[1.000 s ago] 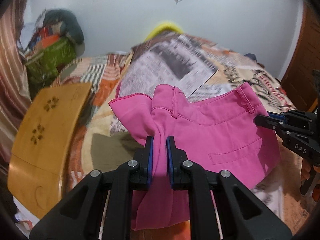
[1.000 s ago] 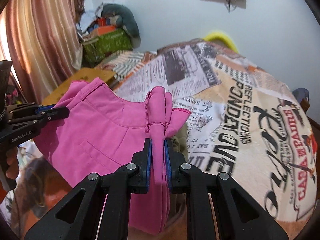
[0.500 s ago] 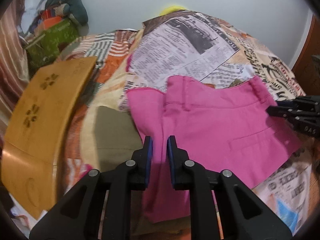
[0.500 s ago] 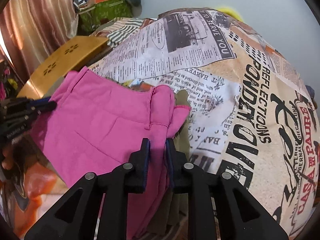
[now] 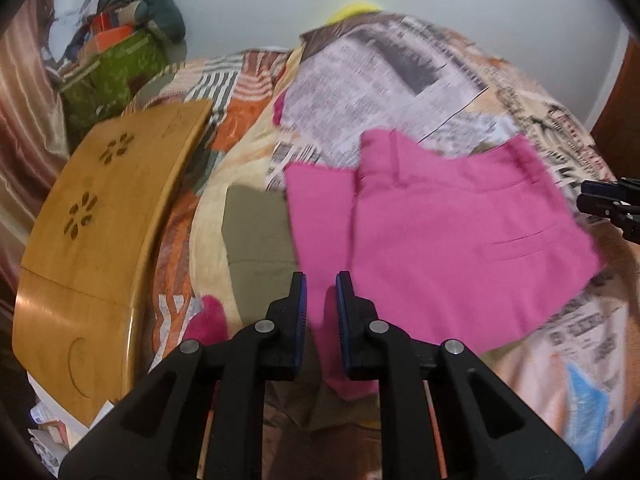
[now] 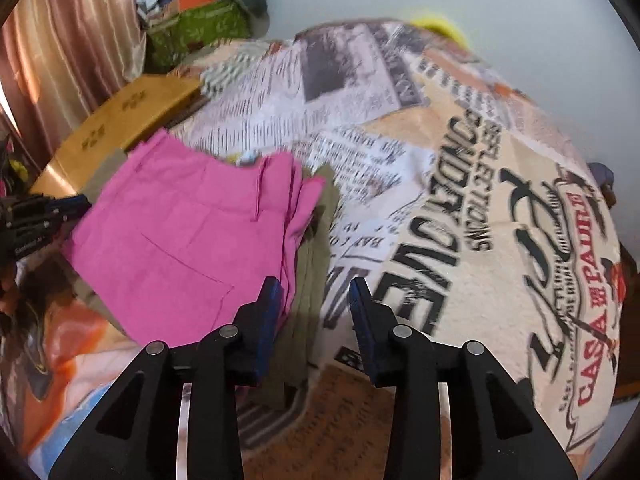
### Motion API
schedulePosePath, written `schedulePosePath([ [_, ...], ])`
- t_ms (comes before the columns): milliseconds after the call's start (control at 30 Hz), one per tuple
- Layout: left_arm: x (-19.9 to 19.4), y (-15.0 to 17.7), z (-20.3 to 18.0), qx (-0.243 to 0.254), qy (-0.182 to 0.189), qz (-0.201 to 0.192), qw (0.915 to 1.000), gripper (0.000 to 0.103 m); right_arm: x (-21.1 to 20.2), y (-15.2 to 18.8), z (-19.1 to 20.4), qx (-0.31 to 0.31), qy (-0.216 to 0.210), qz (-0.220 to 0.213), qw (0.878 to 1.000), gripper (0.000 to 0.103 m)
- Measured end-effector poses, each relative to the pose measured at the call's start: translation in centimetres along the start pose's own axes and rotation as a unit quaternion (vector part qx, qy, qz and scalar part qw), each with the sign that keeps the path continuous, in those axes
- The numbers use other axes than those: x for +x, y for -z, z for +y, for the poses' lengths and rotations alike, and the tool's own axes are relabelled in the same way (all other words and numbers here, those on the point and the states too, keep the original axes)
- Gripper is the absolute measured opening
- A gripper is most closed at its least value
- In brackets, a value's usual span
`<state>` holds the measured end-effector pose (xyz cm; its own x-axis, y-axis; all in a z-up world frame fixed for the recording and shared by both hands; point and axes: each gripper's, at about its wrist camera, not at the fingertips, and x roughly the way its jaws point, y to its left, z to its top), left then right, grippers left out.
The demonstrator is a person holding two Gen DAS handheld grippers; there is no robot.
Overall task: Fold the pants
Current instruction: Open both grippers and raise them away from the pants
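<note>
The pink pants (image 5: 440, 232) lie folded and flat on the newspaper-print bedspread (image 5: 384, 92), on top of an olive garment (image 5: 256, 232). They also show in the right wrist view (image 6: 188, 240). My left gripper (image 5: 320, 300) stands above the pants' near left edge with a narrow gap between its jaws, and pink cloth shows in the gap. My right gripper (image 6: 314, 300) is open and empty over the pants' right edge and the olive garment (image 6: 316, 248). Each gripper shows in the other's view, the right one (image 5: 608, 200) and the left one (image 6: 44, 216).
A wooden lap table (image 5: 100, 236) lies at the bed's left side. A pile of bags and clothes (image 5: 116, 52) sits in the back left corner by a curtain (image 6: 68, 40). A wooden door (image 5: 620, 120) is at the right.
Both grippers lowered the pants from the air onto the bed. The right gripper opened wide and let go. The left gripper's jaws parted slightly and pulled back.
</note>
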<state>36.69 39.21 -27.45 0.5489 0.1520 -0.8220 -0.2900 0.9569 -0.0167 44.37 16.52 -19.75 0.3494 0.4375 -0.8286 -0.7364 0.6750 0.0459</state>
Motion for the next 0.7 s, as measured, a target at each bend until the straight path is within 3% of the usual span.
schedulePosePath([
  [167, -5.9, -1.0, -1.9, 0.002, 0.021, -0.044, 0.9988, 0.015, -6.4, -0.2, 0.9, -0.002, -0.006, -0.067, 0.998, 0.032],
  [333, -14.7, -1.4, -4.7, 0.01, 0.033, -0.109, 0.9934, 0.015, -14.3, 0.6, 2.8, -0.01, -0.013, -0.144, 0.989, 0.032],
  [700, -34.4, 3.5, -10.1, 0.028, 0.06, -0.255, 0.9648, 0.015, -29.6, 6.0, 9.5, -0.04, -0.034, -0.286, 0.957, 0.032],
])
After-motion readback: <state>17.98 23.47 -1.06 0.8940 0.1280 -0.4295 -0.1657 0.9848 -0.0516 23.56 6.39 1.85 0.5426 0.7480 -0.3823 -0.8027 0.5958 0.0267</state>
